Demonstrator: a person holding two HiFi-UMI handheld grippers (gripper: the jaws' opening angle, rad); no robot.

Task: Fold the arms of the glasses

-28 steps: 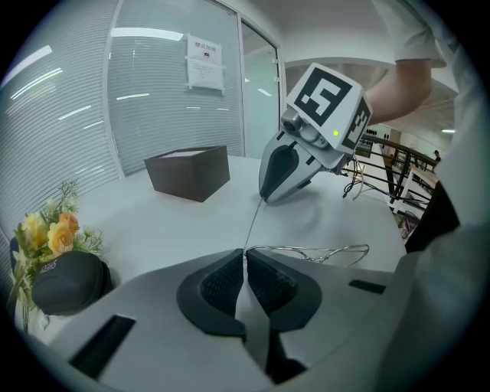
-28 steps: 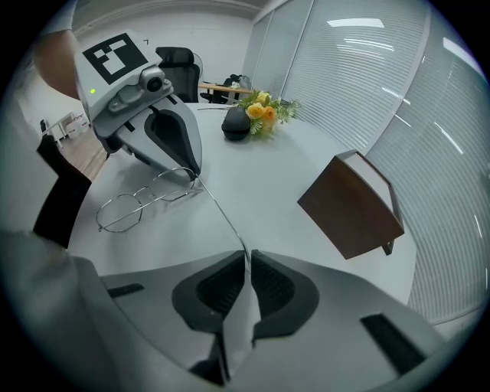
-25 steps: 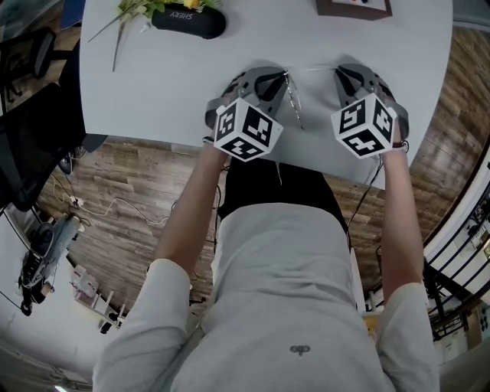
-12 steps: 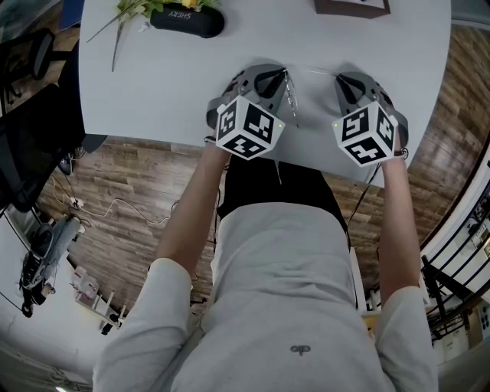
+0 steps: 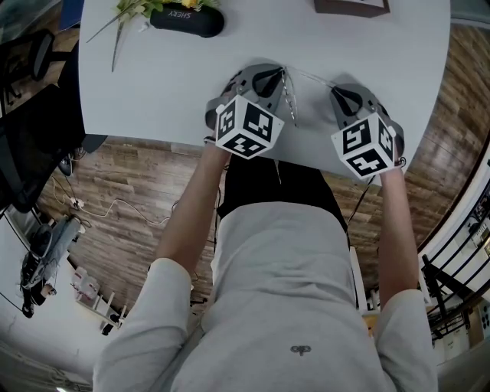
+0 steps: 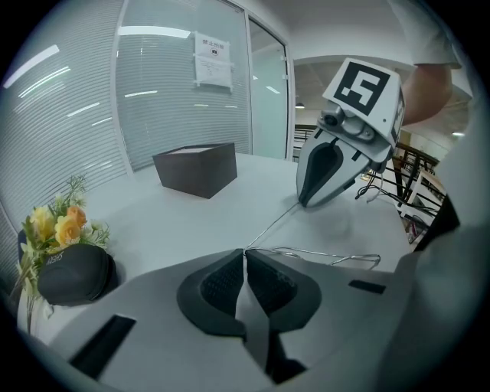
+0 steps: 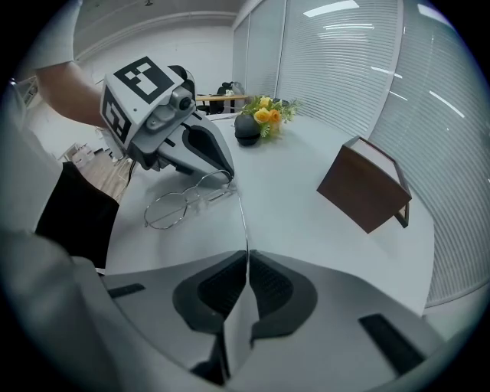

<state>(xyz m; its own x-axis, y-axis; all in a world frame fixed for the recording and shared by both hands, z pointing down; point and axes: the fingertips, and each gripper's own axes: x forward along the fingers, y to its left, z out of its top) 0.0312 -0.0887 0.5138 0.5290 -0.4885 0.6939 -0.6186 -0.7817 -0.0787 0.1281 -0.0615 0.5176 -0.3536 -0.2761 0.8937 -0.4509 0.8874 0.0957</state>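
Note:
Thin wire-rimmed glasses (image 5: 291,98) hang just above the white table (image 5: 153,84) between my two grippers. My left gripper (image 5: 282,73) is shut on the frame's corner by the hinge, and its jaws (image 6: 245,251) meet on the wire. The lenses (image 6: 329,258) lie to the right of those jaws. One long arm (image 5: 310,76) runs from that corner across to my right gripper (image 5: 334,89). The right gripper (image 7: 246,253) is shut on the arm's tip. From there the arm (image 7: 241,218) leads up to the lenses (image 7: 178,205).
A black glasses case (image 5: 187,19) and a sprig of yellow flowers (image 5: 142,9) lie at the far left of the table. A dark brown box (image 5: 352,6) stands at the far right. The table's near edge (image 5: 306,159) is just below the grippers.
My right gripper has moved toward the near table edge with the arm's tip, so the arm now slants. The left gripper has stayed where it was.

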